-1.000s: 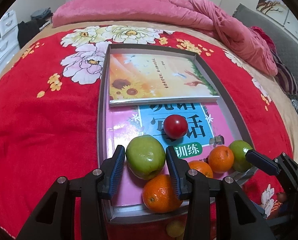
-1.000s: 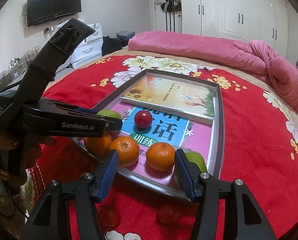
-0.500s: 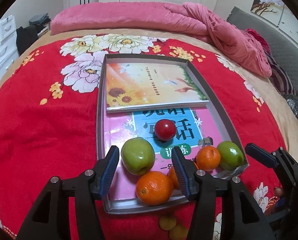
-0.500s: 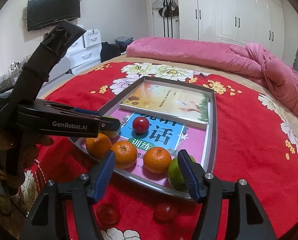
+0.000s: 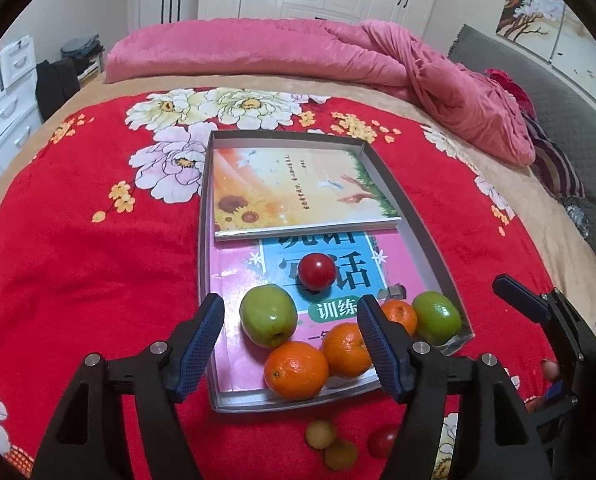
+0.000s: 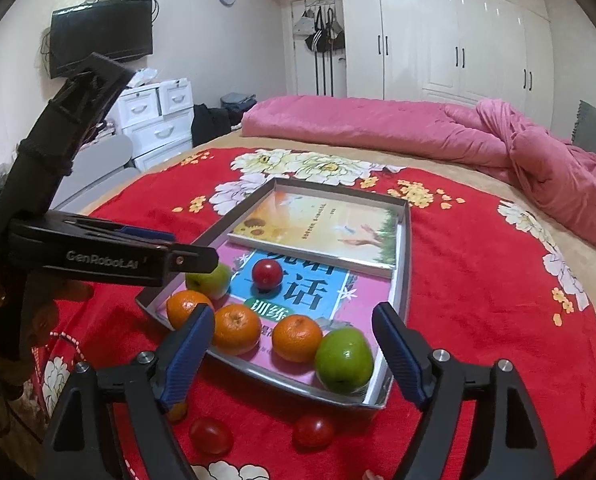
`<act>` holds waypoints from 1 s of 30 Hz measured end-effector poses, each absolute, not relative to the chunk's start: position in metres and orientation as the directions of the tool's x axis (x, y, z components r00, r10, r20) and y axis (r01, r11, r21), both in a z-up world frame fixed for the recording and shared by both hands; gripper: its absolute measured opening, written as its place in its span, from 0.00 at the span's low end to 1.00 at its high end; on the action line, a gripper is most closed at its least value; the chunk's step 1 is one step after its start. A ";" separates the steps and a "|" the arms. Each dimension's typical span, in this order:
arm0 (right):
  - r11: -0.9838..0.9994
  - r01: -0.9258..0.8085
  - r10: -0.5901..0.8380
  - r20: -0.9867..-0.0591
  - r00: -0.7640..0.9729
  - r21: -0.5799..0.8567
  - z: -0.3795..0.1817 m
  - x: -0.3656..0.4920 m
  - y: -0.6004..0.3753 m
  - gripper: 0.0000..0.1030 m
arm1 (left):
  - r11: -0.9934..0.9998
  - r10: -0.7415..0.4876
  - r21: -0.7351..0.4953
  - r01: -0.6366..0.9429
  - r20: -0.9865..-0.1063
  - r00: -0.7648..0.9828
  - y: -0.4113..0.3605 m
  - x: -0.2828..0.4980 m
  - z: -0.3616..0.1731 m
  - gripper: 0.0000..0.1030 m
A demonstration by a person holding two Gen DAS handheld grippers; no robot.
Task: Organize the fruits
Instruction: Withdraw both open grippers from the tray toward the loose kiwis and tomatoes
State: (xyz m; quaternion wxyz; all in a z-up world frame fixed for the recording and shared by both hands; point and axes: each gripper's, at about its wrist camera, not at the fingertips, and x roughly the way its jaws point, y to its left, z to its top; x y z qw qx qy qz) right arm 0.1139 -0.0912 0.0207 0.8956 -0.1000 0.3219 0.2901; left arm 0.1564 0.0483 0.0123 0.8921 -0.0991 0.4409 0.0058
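A grey tray [image 5: 202, 240] on the red flowered blanket holds two books and fruit. In its near end lie a green apple [image 5: 268, 316], a red tomato [image 5: 317, 271], three oranges [image 5: 296, 370] and a second green apple [image 5: 436, 317]. My left gripper [image 5: 290, 306] hovers above the near end, its jaws opening; the first apple lies below and between the fingers, untouched. My right gripper [image 6: 293, 314] hangs over the tray's [image 6: 406, 264] near corner, its jaws opening too and gripping nothing. The second apple [image 6: 344, 360] and an orange [image 6: 298, 338] lie below it.
Two red tomatoes [image 6: 211, 435] [image 6: 313, 431] and two small yellowish fruits [image 5: 320, 434] lie loose on the blanket in front of the tray. A pink duvet [image 5: 338, 52] is bunched at the far end of the bed. White drawers [image 6: 157, 120] stand to the left.
Both pairs of jaws have spread wider and both grippers have drawn back and up from the tray. The left pads, close around the green apple before, now stand apart from it.
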 end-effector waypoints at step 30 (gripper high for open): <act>0.839 -0.542 0.455 -0.605 0.654 0.046 0.046 0.104 -0.107 0.91 | 0.983 -0.090 -0.168 -0.069 -0.781 0.618 0.042 0.125 0.029 0.70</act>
